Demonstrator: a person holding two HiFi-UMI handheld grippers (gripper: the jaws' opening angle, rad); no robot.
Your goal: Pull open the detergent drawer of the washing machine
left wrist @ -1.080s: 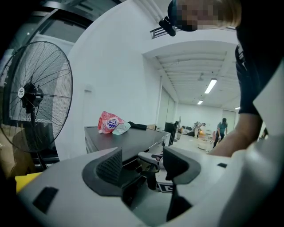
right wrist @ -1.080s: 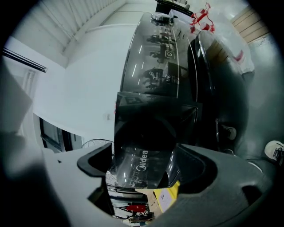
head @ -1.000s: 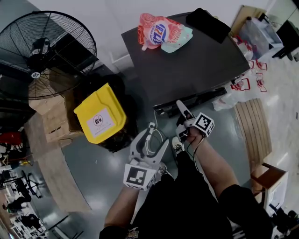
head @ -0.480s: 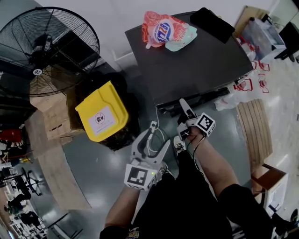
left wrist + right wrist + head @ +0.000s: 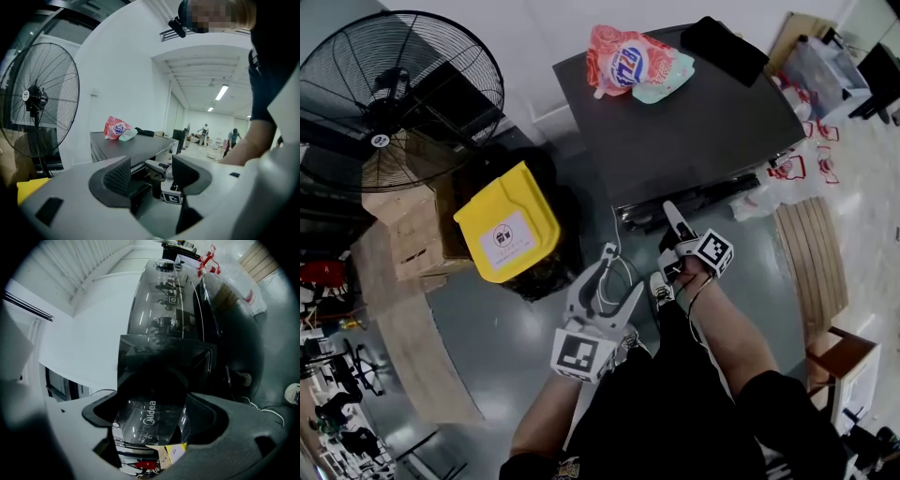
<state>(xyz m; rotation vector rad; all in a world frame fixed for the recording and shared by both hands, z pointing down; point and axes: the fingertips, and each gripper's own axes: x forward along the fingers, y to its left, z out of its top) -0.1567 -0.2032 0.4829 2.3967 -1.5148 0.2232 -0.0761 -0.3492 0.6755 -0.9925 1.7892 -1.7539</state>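
Observation:
The dark washing machine [image 5: 694,122] stands ahead of me, seen from above in the head view. My right gripper [image 5: 667,230] is at its front top edge, where the detergent drawer [image 5: 649,217] is. In the right gripper view the glossy drawer front [image 5: 150,416], marked Midea, fills the gap between the jaws of the right gripper [image 5: 157,420]. Those jaws stand wide apart, and I cannot tell if they touch the drawer. My left gripper [image 5: 621,270] hangs open and empty over the floor, short of the machine. In its own view the left gripper [image 5: 150,176] points at the machine [image 5: 126,145].
A pink detergent bag [image 5: 628,58] and a black cloth [image 5: 727,42] lie on the machine. A yellow-lidded bin [image 5: 508,234] and cardboard boxes [image 5: 412,234] stand to the left, with a big floor fan [image 5: 403,94] behind. Wooden boards [image 5: 811,262] lie at right.
The whole head view has drifted slightly right and down. Both grippers keep nearly the same place against the machine.

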